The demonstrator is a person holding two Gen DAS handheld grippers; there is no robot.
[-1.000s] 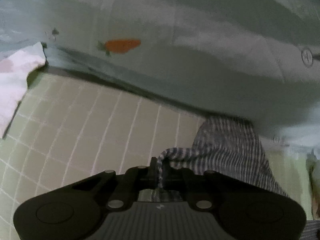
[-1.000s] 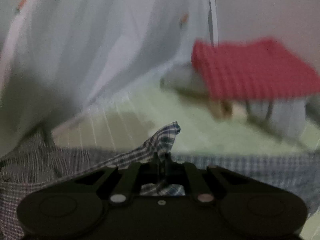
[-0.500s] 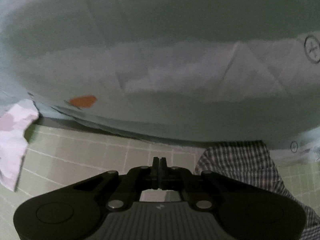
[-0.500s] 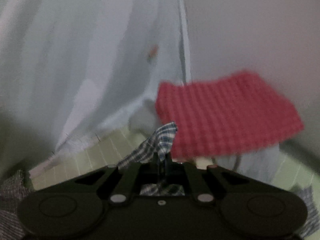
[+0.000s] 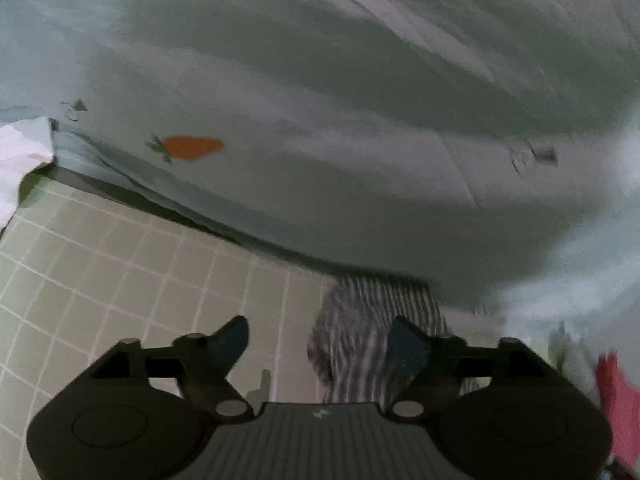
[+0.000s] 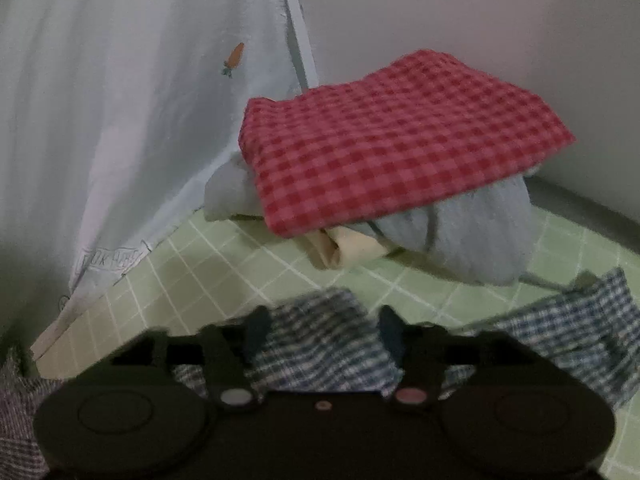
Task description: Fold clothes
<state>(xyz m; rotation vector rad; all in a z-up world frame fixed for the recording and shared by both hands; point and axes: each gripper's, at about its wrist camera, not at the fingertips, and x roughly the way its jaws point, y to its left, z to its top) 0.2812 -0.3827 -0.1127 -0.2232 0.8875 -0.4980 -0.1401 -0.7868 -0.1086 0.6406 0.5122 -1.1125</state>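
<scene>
— Both grippers are spreading their jaws right now. Left gripper [image 5: 320,340] first: fingers wide apart and still parting, nothing pinched between them.

— What's under it?

— Green grid mat [image 5: 120,272] on its left side, and the checked shirt [image 5: 360,320] lying in the gap toward its right finger [image 5: 404,344]. Cloth runs behind that finger; I can't tell whether it touches. No grip on it, though.

— And around it?

— At the far left edge, a bit of white cloth [image 5: 20,152]. Above the mat hangs a big pale sheet [image 5: 320,100] with a carrot print [image 5: 188,147]; its lower edge drops down right behind the shirt. A blurred scrap of red [image 5: 616,392] shows at the far right.

— Now the right one?

— Right gripper [image 6: 320,332] is also opening wide. The shirt [image 6: 320,352] lies bunched between and under its fingers, loose, not clamped. More of it stretches off to the right [image 6: 568,340].

— Anything in the way?

— The sheet [image 6: 120,120] hangs close on the left, reaching the mat [image 6: 224,272]. Ahead sits a pile: a folded red check cloth [image 6: 400,140] on top of a grey-blue garment [image 6: 480,232], with a beige piece [image 6: 344,248] poking out beneath. A plain wall [image 6: 480,20] stands behind the pile.
</scene>
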